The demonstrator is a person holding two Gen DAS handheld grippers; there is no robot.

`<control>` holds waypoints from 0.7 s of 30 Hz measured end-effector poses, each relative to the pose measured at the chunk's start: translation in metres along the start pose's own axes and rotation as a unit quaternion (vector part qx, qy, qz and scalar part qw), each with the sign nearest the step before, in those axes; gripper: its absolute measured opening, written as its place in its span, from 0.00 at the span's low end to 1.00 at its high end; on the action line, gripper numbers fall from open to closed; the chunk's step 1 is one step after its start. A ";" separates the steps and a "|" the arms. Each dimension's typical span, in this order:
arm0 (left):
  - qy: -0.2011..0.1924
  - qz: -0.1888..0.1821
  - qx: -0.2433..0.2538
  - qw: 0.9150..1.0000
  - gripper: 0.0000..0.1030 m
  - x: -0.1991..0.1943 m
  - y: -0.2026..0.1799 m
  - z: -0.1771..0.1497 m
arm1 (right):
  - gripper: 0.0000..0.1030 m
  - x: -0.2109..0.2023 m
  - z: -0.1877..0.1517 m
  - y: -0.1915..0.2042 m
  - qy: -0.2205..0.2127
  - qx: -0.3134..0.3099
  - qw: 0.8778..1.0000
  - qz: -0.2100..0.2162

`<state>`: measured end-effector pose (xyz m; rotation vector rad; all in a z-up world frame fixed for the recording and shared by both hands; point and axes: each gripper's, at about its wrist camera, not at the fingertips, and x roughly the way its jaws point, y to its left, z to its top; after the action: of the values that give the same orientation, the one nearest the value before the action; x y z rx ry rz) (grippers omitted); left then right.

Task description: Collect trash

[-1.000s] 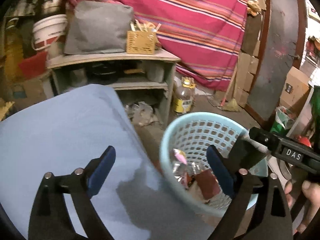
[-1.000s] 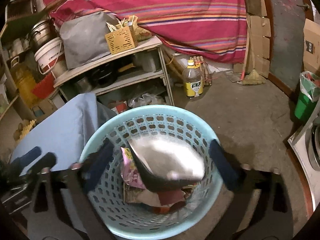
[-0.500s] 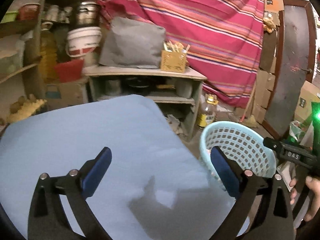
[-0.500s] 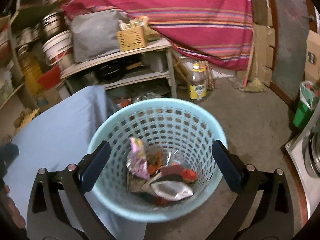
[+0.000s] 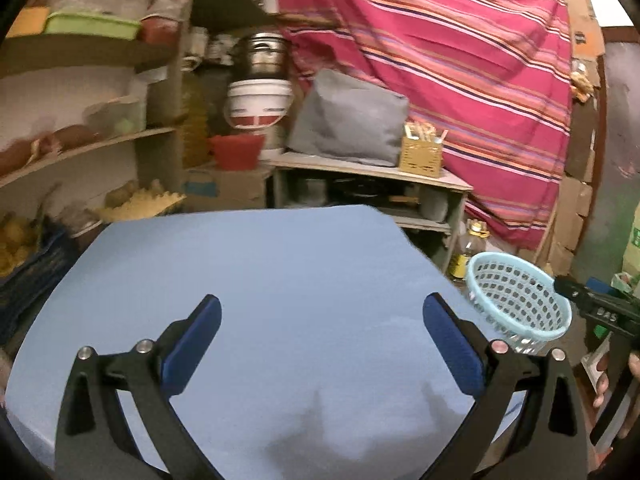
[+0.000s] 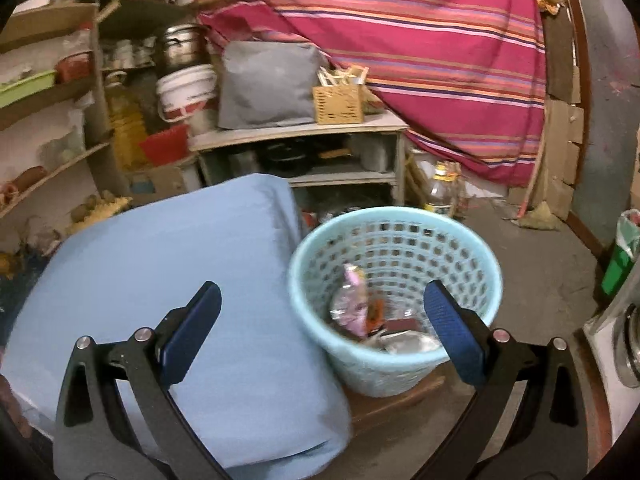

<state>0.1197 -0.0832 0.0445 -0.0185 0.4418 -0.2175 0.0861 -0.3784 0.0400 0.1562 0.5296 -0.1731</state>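
My left gripper (image 5: 322,300) is open and holds nothing, hanging over the bare light-blue table (image 5: 260,280). To its right, beyond the table's edge, the pale-blue mesh basket (image 5: 516,304) stands lower down. My right gripper (image 6: 323,286) is also open and empty, above the gap between the blue table (image 6: 180,260) and the basket (image 6: 394,240). Inside the basket lie several wrappers (image 6: 356,304) and a silver pouch (image 6: 408,344). No trash shows on the table. The right gripper's black body (image 5: 600,312) and the hand (image 5: 602,388) holding it sit at the right edge of the left wrist view.
Behind the table is a low shelf unit (image 6: 296,136) with a grey bag (image 6: 268,84) and a woven box (image 6: 338,104) on top. An oil bottle (image 6: 440,196) stands on the floor by the striped cloth (image 6: 420,40). A green bin (image 6: 620,264) stands at the right.
The silver pouch left the right jaws and fell into the basket. Both grippers drew back and left from the basket; the left one now faces the table.
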 end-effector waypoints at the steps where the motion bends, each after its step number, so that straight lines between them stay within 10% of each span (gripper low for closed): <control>1: 0.005 0.004 -0.003 1.000 0.96 -0.003 0.007 -0.005 | 0.96 -0.006 -0.006 0.008 -0.002 0.000 1.000 0.005; 21: 0.017 0.086 -0.015 0.996 0.96 -0.055 0.084 -0.080 | 0.96 -0.041 -0.089 0.119 -0.022 -0.072 0.996 0.043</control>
<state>0.0544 0.0125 -0.0098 -0.0062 0.4782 -0.0419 0.0317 -0.2407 -0.0028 0.0338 0.4881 -0.0529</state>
